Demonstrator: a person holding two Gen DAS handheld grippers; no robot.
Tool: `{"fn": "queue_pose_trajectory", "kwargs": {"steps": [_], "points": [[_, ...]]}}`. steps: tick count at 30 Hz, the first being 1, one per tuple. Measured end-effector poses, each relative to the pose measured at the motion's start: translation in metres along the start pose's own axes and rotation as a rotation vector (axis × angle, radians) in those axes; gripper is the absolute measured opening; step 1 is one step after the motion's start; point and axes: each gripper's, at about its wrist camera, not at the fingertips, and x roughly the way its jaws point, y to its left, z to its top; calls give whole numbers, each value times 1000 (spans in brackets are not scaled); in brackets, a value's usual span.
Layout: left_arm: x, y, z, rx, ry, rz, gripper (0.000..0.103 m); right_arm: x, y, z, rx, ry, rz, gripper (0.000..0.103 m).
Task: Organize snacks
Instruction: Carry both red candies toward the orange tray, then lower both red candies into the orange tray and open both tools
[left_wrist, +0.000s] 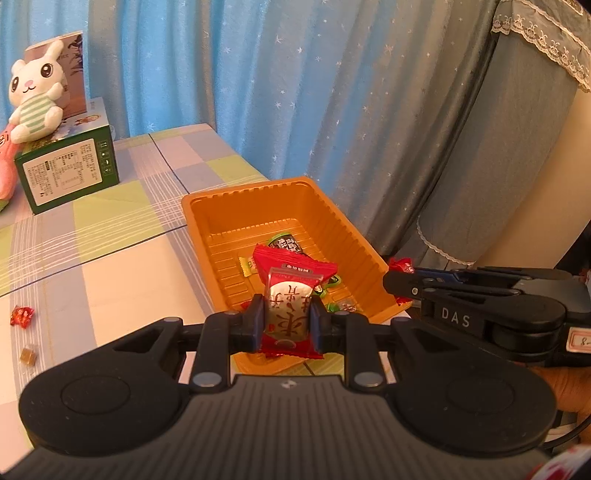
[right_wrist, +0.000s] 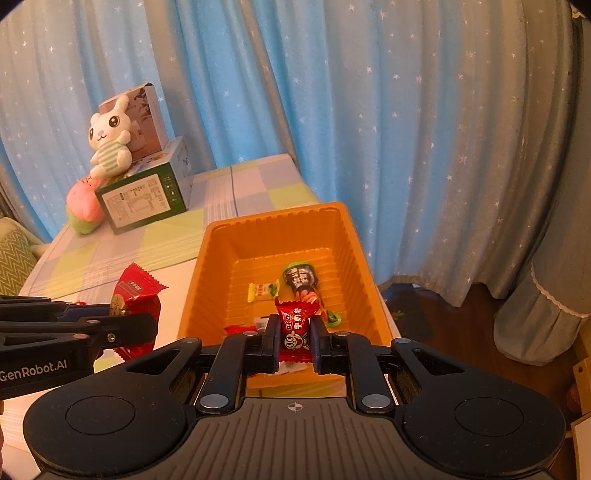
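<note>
An orange plastic tray sits on the checked tablecloth near the table's right edge, with several wrapped snacks in it, among them a dark-wrapped one and a yellow-green one. My left gripper is shut on a red snack packet with a white round label, held over the tray's near end. My right gripper is shut on a small red wrapped candy, above the tray's near rim. The left gripper with its red packet also shows in the right wrist view, left of the tray.
A green carton with a plush rabbit on it stands at the table's far left. A red candy and a small brown cube lie on the cloth at left. Blue starred curtains hang behind.
</note>
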Motion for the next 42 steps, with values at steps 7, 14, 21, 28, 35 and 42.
{"fn": "queue_pose_trajectory", "kwargs": {"steps": [7, 14, 21, 28, 35, 42], "points": [[24, 1, 6, -13, 28, -9, 22, 17, -12, 8, -3, 11, -1, 16], [45, 2, 13, -7, 46, -13, 22, 32, -20, 15, 5, 21, -2, 16], [61, 5, 15, -15, 61, -16, 23, 42, -25, 15, 9, 28, -4, 16], [64, 13, 10, -28, 82, 4, 32, 45, -26, 16, 17, 28, -2, 16], [45, 25, 1, -71, 52, 31, 34, 45, -25, 16, 20, 31, 7, 16], [32, 32, -3, -97, 33, 42, 35, 43, -19, 20, 10, 22, 20, 16]]}}
